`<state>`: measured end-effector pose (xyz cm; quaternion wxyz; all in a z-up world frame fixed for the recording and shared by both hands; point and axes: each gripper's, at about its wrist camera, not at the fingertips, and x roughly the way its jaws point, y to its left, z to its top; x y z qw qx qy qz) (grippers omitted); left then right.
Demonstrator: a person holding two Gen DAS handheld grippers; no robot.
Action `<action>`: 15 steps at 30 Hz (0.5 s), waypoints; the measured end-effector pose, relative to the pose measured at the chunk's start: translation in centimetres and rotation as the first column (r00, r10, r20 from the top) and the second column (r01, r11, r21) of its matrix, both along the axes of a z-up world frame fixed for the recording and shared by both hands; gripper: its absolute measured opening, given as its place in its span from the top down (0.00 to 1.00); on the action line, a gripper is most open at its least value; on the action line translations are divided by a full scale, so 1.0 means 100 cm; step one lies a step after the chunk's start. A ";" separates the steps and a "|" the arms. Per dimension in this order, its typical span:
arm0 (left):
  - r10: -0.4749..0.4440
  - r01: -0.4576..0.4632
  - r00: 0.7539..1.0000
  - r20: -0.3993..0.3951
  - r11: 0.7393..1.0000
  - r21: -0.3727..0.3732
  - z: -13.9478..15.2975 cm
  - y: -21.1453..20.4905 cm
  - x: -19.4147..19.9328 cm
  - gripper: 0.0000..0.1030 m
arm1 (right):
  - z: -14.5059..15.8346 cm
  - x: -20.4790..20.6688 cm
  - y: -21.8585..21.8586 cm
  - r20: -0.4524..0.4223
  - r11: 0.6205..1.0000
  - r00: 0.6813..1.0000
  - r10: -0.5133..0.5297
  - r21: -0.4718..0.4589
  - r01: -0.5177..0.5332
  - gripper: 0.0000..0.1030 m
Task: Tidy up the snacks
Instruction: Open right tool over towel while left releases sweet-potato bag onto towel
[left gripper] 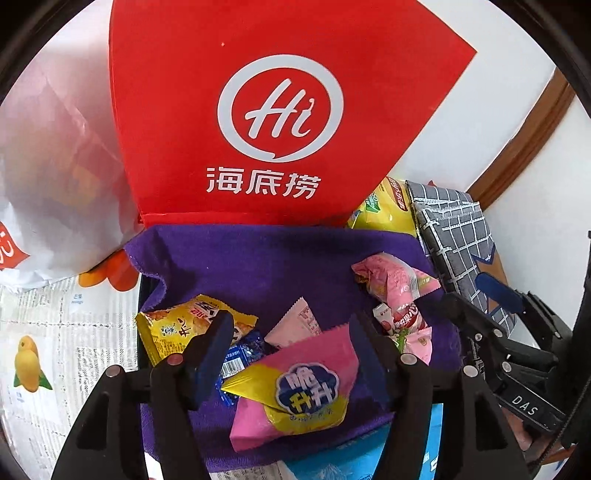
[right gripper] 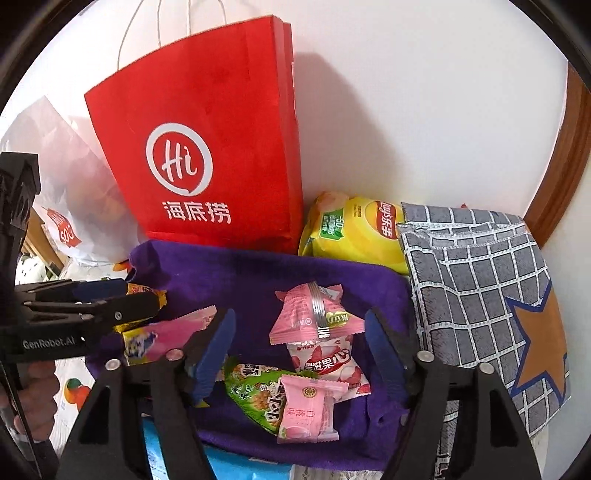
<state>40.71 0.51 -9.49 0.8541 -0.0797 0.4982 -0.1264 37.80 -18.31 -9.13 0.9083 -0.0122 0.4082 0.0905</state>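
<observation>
On a purple cloth [left gripper: 266,258] spread over a fruit-printed table cover [left gripper: 55,332], with a plain white wall [right gripper: 406,92] behind and a brown wooden trim [right gripper: 569,155] curving off to the right, the snacks lie loose. Taking the cloth as landmark: a red paper bag [left gripper: 258,110] stands upright at its far edge, a white plastic bag [left gripper: 48,184] slumps beyond its far-left corner, a yellow chip bag [right gripper: 354,229] sits at its far-right corner, and a grey grid-patterned fabric bag [right gripper: 480,295] with an orange star runs along its right side. A light blue package [left gripper: 354,461] pokes out at the cloth's near edge.

The left gripper [left gripper: 295,343] is spread wide, its jaws either side of a pink and yellow snack packet [left gripper: 295,391] on the near-left part of the cloth; whether it touches the packet is unclear. Left of that lies a yellow snack packet [left gripper: 184,325] with a small blue packet [left gripper: 243,354] beside it, seen well only in the left wrist view.

The right gripper [right gripper: 299,350] is also wide, holding nothing, above the cloth's right part, where pink snack packets [right gripper: 314,317] are heaped. Only the right wrist view shows a green snack packet [right gripper: 255,395] and a small pink packet [right gripper: 310,410] nearest the camera, and the red bag's white cord handles [right gripper: 159,26].
</observation>
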 end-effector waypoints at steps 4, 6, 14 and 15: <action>0.007 -0.007 1.000 0.007 1.000 0.016 0.007 0.000 -0.007 0.39 | 0.006 -0.008 -0.002 -0.008 0.998 0.999 -0.053 -0.024 0.053 0.19; 0.003 -0.004 1.000 0.016 1.000 0.028 0.012 0.000 -0.013 0.39 | 0.010 -0.016 -0.006 -0.004 0.997 0.998 -0.070 -0.024 0.069 0.19; -0.010 0.007 0.998 0.060 0.999 0.039 0.037 -0.006 -0.052 0.39 | 0.033 -0.066 -0.018 0.068 0.993 0.993 -0.100 -0.052 0.103 0.17; -0.011 0.007 0.998 0.070 0.999 0.048 0.041 -0.007 -0.060 0.39 | 0.036 -0.072 -0.019 0.081 0.993 0.991 -0.102 -0.054 0.107 0.17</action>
